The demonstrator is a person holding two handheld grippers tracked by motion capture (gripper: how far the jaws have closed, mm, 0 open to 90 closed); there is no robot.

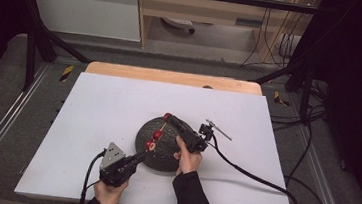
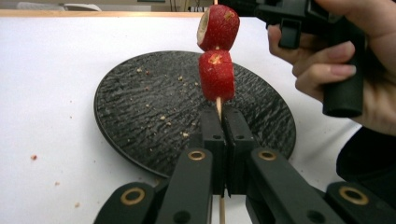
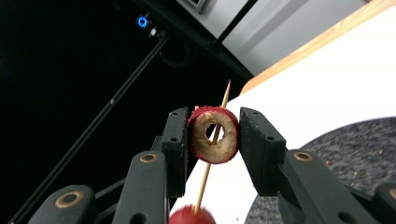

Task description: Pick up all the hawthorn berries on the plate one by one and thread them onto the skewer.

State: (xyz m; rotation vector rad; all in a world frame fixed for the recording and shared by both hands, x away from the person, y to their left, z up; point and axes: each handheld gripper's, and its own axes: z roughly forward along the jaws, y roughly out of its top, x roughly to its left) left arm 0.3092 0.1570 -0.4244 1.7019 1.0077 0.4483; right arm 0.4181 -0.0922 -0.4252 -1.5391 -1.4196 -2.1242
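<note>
My left gripper [image 1: 141, 155] [image 2: 219, 122] is shut on the lower end of a thin wooden skewer [image 2: 218, 106], which slants up over a black round plate [image 1: 164, 155] [image 2: 140, 107]. Two red fruit pieces [image 1: 154, 141] [image 2: 217, 74] are threaded on it, one against the other. My right gripper [image 1: 169, 117] [image 3: 214, 135] is shut on a third red, ring-shaped piece [image 1: 167, 116] [image 3: 201, 145] near the skewer's tip. In the right gripper view the skewer [image 3: 204, 183] passes through that ring's hole and its point sticks out beyond.
The plate stands on a white sheet [image 1: 102, 114] laid over a wooden table [image 1: 171, 76]. Crumbs lie on the plate and on the sheet beside it. Cables [image 1: 252, 176] trail from the grippers across the sheet's right side. Dark frame bars stand around the table.
</note>
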